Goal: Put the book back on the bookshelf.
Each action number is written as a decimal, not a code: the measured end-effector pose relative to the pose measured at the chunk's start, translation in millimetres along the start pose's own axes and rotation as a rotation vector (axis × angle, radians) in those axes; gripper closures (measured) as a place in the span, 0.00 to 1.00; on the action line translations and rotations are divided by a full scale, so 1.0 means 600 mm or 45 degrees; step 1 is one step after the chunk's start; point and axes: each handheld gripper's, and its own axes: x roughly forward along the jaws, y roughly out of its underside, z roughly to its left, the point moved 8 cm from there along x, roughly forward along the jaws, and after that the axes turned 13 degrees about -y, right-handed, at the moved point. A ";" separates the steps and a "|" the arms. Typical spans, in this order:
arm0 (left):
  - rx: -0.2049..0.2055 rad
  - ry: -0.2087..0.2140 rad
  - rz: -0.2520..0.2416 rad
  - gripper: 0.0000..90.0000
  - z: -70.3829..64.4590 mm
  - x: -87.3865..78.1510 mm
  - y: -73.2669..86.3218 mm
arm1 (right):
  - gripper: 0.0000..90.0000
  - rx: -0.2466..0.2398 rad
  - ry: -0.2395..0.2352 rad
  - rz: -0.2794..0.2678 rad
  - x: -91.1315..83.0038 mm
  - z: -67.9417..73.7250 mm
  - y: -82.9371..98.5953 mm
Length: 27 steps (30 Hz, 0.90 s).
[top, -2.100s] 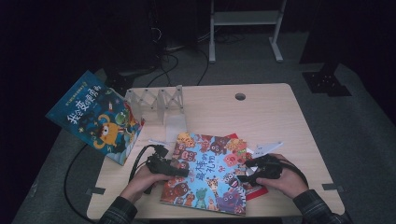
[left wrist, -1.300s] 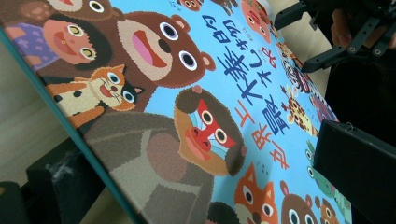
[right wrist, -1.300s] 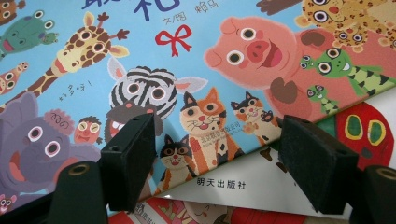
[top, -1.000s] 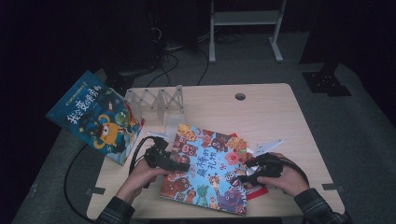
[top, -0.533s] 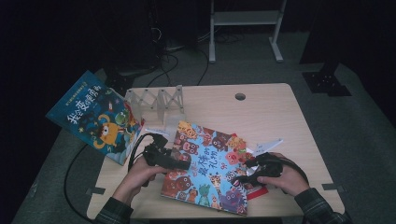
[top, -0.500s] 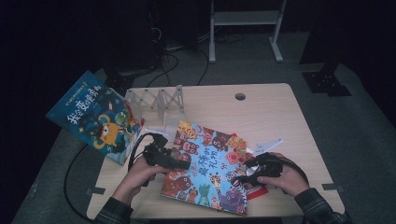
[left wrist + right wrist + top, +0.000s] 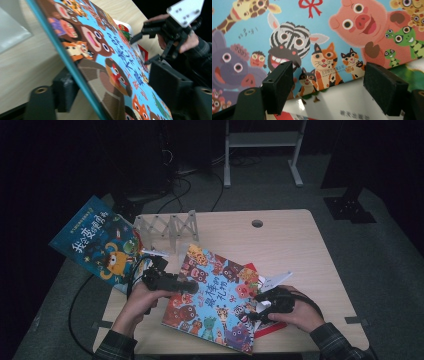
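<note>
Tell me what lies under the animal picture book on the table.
Under the animal picture book, another book with red and white cover peeks out at its right edge; the rest of it is covered.

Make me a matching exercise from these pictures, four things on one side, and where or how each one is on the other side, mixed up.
Things:
1. animal picture book
2. dark blue monster book
3. left hand-held gripper
4. right hand-held gripper

Places or states:
A. leans at the table's left edge
B. jaws spread, at the animal book's right edge
C. one edge lifted, resting over a red book
D. jaws on either side of the animal book's left edge

Pairs: 1-C, 2-A, 3-D, 4-B
</note>
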 end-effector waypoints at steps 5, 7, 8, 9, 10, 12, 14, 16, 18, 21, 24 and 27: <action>-0.019 -0.035 0.002 0.45 0.015 -0.015 -0.008 | 0.26 -0.034 -0.013 0.015 0.017 0.013 -0.011; -0.022 -0.057 0.016 0.48 0.019 -0.016 -0.008 | 0.26 -0.043 -0.011 0.022 0.020 0.014 -0.013; -0.018 -0.063 0.019 0.49 0.020 -0.015 -0.007 | 0.26 -0.040 -0.013 0.025 0.021 0.015 -0.014; -0.030 -0.070 0.030 0.49 0.021 -0.015 -0.007 | 0.26 -0.042 -0.012 0.025 0.021 0.014 -0.015; -0.030 -0.072 0.035 0.50 0.021 -0.014 -0.007 | 0.26 -0.042 -0.011 0.026 0.021 0.014 -0.015; -0.023 -0.071 0.042 0.50 0.022 -0.014 -0.007 | 0.26 -0.036 -0.012 0.023 0.021 0.014 -0.015; -0.028 -0.064 0.041 0.51 0.020 -0.013 -0.008 | 0.26 -0.035 -0.013 0.022 0.021 0.014 -0.015; -0.031 -0.059 0.043 0.51 0.018 -0.013 -0.009 | 0.26 -0.037 -0.012 0.026 0.021 0.014 -0.015; -0.041 -0.051 0.054 0.51 0.017 -0.011 -0.010 | 0.26 -0.039 -0.012 0.031 0.021 0.014 -0.015; -0.038 -0.038 0.074 0.52 0.018 -0.008 -0.008 | 0.25 -0.035 -0.012 0.034 0.022 0.015 -0.015; -0.029 -0.012 0.099 0.58 0.012 -0.005 -0.005 | 0.25 -0.049 -0.008 0.031 0.023 0.015 -0.016; -0.036 -0.013 0.102 0.59 0.014 -0.005 -0.006 | 0.25 -0.051 -0.013 0.022 0.024 0.015 -0.016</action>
